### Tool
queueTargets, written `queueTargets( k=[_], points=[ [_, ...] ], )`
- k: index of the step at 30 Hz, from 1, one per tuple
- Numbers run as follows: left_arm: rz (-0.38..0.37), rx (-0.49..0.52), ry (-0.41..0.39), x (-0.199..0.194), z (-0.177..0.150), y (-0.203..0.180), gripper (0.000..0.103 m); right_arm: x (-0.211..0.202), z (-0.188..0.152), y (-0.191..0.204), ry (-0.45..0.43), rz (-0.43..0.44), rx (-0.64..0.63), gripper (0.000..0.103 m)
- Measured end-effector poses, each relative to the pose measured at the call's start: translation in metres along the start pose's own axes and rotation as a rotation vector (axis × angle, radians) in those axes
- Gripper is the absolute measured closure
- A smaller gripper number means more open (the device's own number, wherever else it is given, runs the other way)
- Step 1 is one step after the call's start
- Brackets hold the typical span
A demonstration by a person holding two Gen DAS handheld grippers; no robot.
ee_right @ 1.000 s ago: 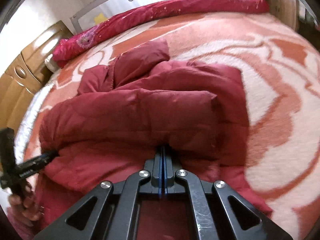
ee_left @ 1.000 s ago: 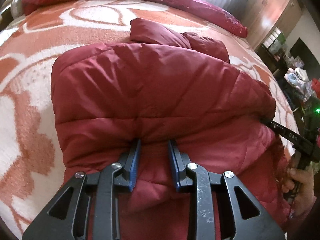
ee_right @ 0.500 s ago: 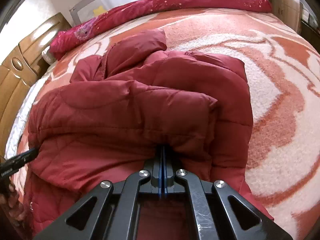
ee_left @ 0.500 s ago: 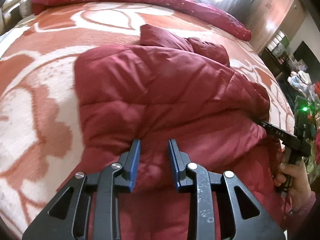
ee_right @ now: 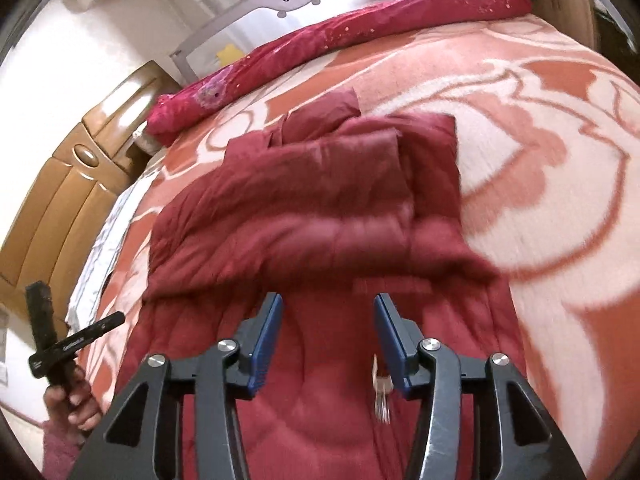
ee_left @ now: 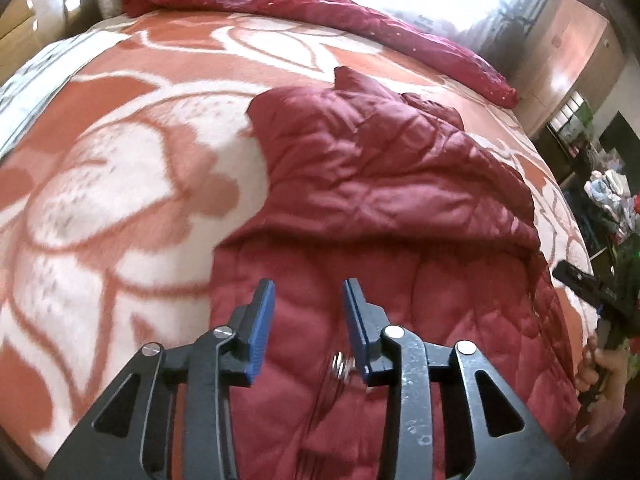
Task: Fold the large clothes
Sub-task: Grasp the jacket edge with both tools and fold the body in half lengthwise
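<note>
A dark red quilted jacket (ee_left: 392, 200) lies on the bed, its upper part folded over the lower part; it also shows in the right wrist view (ee_right: 304, 216). My left gripper (ee_left: 308, 312) is open and empty, just above the jacket's near part by its left edge. My right gripper (ee_right: 328, 332) is open and empty above the near part, just short of the folded edge. A metal zipper pull (ee_left: 342, 368) lies by the left gripper's right finger, and also shows in the right wrist view (ee_right: 380, 388).
The bed carries an orange-and-white patterned blanket (ee_left: 120, 200). A rolled red quilt (ee_right: 340, 36) lies along the far side by a grey rail. A wooden headboard (ee_right: 68, 188) stands at the left. Cluttered shelves (ee_left: 608, 184) stand beyond the bed's right edge.
The right gripper opened and let go of the jacket. Both grippers drew back toward the near edge. The folded upper part now lies flat on the lower part.
</note>
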State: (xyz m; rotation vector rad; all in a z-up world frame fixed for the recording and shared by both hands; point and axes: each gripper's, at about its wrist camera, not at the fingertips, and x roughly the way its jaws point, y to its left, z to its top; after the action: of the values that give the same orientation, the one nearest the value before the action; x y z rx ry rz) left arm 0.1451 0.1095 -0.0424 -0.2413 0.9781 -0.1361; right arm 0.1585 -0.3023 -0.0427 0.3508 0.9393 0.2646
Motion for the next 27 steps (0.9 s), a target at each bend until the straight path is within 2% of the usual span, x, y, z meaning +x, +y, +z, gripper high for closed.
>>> queueTargets(
  k=[5, 8, 13, 17, 22, 27],
  points=[
    [-0.007, -0.044, 0.019, -0.018, -0.032, 0.018, 0.068, -0.032, -0.037, -0.016, 0.009, 0.027, 0.043, 0.036],
    [-0.015, -0.061, 0.020, -0.030, -0.048, 0.024, 0.059, -0.051, -0.057, -0.027, 0.011, 0.022, 0.065, 0.034],
    [-0.010, -0.039, 0.026, -0.043, -0.067, 0.023, 0.055, -0.080, -0.081, -0.041, -0.001, -0.004, 0.090, 0.031],
    [-0.004, -0.028, 0.029, -0.049, -0.078, 0.022, 0.043, -0.097, -0.094, -0.052, -0.029, -0.033, 0.103, 0.029],
    [-0.009, -0.041, 0.038, -0.055, -0.089, 0.031, 0.042, -0.115, -0.110, -0.075, -0.034, -0.053, 0.132, 0.027],
    [-0.019, -0.060, 0.064, -0.060, -0.103, 0.047, 0.040, -0.115, -0.130, -0.094, 0.028, -0.034, 0.170, 0.022]
  ],
)
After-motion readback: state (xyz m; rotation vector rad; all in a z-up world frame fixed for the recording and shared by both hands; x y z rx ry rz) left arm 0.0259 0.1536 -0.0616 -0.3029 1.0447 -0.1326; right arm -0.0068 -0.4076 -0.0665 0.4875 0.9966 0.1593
